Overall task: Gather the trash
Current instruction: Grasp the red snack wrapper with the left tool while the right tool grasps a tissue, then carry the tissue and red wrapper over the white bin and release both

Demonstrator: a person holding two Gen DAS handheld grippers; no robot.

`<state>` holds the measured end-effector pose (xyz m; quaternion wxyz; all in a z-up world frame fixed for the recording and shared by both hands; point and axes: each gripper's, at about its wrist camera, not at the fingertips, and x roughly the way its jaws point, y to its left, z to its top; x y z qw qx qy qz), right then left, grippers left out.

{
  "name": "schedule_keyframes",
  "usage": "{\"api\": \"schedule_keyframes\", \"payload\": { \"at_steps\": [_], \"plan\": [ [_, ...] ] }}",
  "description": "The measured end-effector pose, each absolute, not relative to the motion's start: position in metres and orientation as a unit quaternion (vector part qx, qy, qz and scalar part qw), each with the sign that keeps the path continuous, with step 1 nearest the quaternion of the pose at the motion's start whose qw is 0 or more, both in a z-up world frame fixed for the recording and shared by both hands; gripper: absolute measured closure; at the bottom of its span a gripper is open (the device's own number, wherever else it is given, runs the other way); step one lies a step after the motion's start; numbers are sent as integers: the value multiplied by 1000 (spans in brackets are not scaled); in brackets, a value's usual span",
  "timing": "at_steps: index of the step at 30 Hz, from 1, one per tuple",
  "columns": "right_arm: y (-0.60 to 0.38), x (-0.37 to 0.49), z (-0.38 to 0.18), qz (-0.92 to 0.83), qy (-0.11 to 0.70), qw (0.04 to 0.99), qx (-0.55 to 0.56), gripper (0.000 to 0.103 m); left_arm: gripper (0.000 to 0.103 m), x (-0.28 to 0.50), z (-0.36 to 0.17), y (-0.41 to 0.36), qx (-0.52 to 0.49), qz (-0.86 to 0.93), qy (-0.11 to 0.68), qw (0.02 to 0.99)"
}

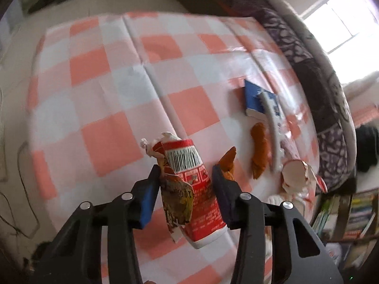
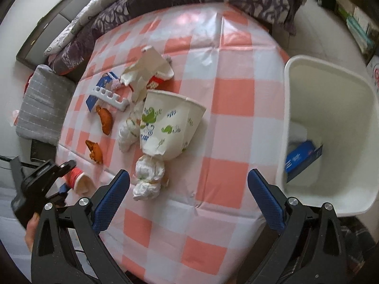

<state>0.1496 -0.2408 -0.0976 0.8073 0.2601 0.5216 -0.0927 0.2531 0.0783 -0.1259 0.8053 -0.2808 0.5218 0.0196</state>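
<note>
A: While the left gripper [image 1: 186, 184] pinches it, how does the crushed red cup [image 1: 189, 184] catalogue?

B: Item one: paper cup, red and white print, barcode panel near the torn far end, brown picture peeling on its left face, white rim nearest the camera. Flattened, tilted, raised off the checked tablecloth [image 1: 99, 99], both pads pressing its sides.

A: And the right gripper [image 2: 188, 190]?

B: Jaws spread wide, nothing between them, above a crumpled white tissue [image 2: 149, 177]. Beyond it: white paper cup with green leaf print [image 2: 168, 125], lying on its side. Right of the table: white bin [image 2: 327, 127] holding a blue packet [image 2: 302, 157].
</note>
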Motion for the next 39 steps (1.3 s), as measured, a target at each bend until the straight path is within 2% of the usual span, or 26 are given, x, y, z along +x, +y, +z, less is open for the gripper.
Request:
{"api": "schedule_keyframes", "payload": {
  "at_steps": [9, 17, 18, 19, 20, 25, 34, 39],
  "plan": [
    [-196, 165, -119, -66, 540, 801, 252, 17, 60, 198, -66, 86, -243, -22, 459, 854],
    [-174, 181, -146, -75, 561, 789, 238, 32, 60, 168, -32, 93, -201, -29, 413, 888],
    [-170, 182, -145, -77, 555, 796, 226, 39, 60, 166, -31, 94, -197, -28, 410, 890],
    [-166, 185, -144, -69, 554, 802, 214, 60, 60, 164, -30, 96, -195, -27, 409, 891],
    [-163, 188, -145, -61, 559, 801, 207, 73, 60, 163, -29, 98, -193, -26, 407, 892],
    [-152, 187, -125, -11, 534, 822, 198, 75, 60, 159, -24, 108, -187, -21, 394, 900],
    [-118, 147, -14, 102, 334, 930, 114, 74, 59, 143, 0, 113, -174, -14, 335, 926],
    [-107, 120, 22, 101, 251, 962, 42, 74, 59, 131, 17, 107, -155, -1, 290, 945]
  ]
}}
